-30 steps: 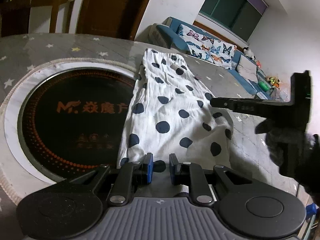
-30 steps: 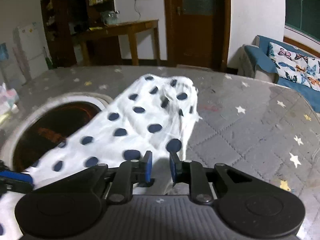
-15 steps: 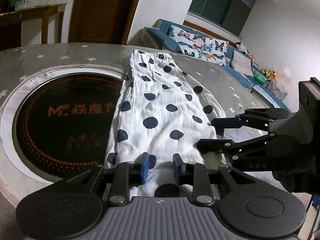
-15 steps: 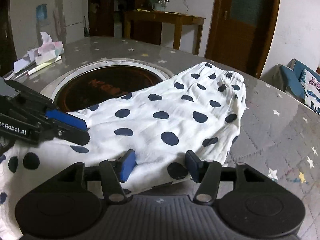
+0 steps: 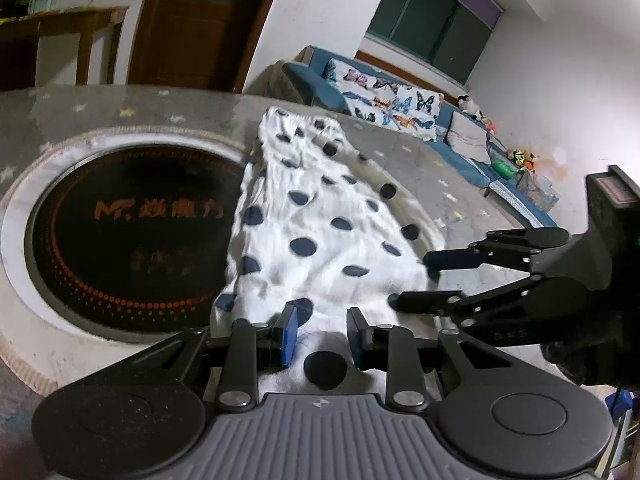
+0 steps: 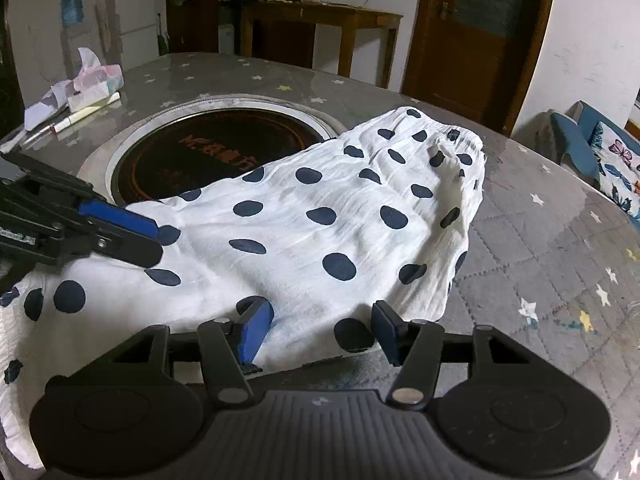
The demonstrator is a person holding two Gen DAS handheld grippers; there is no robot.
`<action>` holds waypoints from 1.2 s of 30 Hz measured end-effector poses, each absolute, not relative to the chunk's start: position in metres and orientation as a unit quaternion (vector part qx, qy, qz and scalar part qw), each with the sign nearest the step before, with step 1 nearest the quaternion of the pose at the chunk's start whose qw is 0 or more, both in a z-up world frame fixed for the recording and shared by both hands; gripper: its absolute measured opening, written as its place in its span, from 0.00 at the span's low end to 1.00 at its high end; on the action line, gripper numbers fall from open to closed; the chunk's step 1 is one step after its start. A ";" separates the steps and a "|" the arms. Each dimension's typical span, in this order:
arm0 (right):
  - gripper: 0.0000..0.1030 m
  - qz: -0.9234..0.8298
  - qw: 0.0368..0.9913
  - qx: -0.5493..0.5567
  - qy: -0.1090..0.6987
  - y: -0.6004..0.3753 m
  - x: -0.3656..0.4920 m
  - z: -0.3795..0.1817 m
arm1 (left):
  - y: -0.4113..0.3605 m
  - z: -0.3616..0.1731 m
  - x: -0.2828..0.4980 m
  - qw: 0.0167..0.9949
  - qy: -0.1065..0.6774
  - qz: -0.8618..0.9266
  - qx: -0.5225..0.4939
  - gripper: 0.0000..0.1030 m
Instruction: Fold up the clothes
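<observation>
My left gripper (image 5: 322,334) and right gripper (image 6: 320,328) hover with jaws spread, grasping nothing, over the near edge of the white polka-dot garment (image 6: 320,220), which lies flat on the star-print table (image 6: 540,240) beside its round black hotplate (image 5: 120,232).

The desk (image 6: 532,240) is round and wears a gray quilted cover with little white and yellow stars. In its middle sits a big round black cooktop (image 6: 200,160) with a white ring around it and orange letters on the glass. A white cloth with dark blue dots (image 6: 320,232) lies flat on the desk, from the cooktop's edge out toward 1 o'clock in the right wrist view. Part of it covers the cooktop's rim. Far off at 10 o'clock lie a tissue pack (image 6: 96,80), some crumpled paper (image 6: 44,106) and a pen (image 6: 86,114).
</observation>
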State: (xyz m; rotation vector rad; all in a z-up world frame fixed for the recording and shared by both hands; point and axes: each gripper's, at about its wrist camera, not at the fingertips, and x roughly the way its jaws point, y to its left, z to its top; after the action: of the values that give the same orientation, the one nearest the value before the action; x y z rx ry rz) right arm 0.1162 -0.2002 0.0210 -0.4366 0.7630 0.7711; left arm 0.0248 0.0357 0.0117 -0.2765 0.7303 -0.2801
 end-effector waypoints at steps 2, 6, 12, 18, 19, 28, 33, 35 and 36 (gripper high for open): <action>0.61 0.364 0.834 -0.206 0.361 -0.198 0.115 0.024 | 0.032 0.019 0.022 0.919 0.344 -0.144 -0.127 0.31; 0.63 0.362 0.833 -0.207 0.363 -0.193 0.112 0.027 | 0.022 0.024 0.019 0.919 0.331 -0.176 -0.126 0.31; 0.65 0.357 0.831 -0.196 0.380 -0.194 0.117 0.024 | 0.005 0.012 0.015 0.908 0.346 -0.208 -0.113 0.37; 0.67 0.355 0.837 -0.187 0.372 -0.183 0.135 0.040 | 0.006 0.001 0.012 0.901 0.356 -0.216 -0.118 0.50; 0.68 0.356 0.838 -0.184 0.370 -0.179 0.140 0.041 | 0.006 0.000 0.011 0.900 0.357 -0.217 -0.121 0.53; 0.70 0.370 0.823 -0.205 0.380 -0.132 0.184 0.033 | 0.009 -0.002 0.007 0.894 0.359 -0.229 -0.139 0.69; 0.70 0.369 0.814 -0.219 0.391 -0.116 0.200 0.019 | 0.010 -0.001 0.006 0.892 0.359 -0.232 -0.145 0.71; 0.73 0.370 0.813 -0.218 0.394 -0.114 0.205 0.016 | 0.010 -0.001 0.006 0.891 0.360 -0.233 -0.148 0.72; 0.73 0.370 0.812 -0.216 0.395 -0.112 0.208 0.015 | 0.010 -0.001 0.006 0.891 0.360 -0.234 -0.149 0.73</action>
State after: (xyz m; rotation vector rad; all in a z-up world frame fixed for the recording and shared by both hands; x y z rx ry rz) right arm 0.2081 -0.1125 0.0149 -0.4618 0.8436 0.7909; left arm 0.0059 0.0101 -0.0014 -0.3097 0.7464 -0.4853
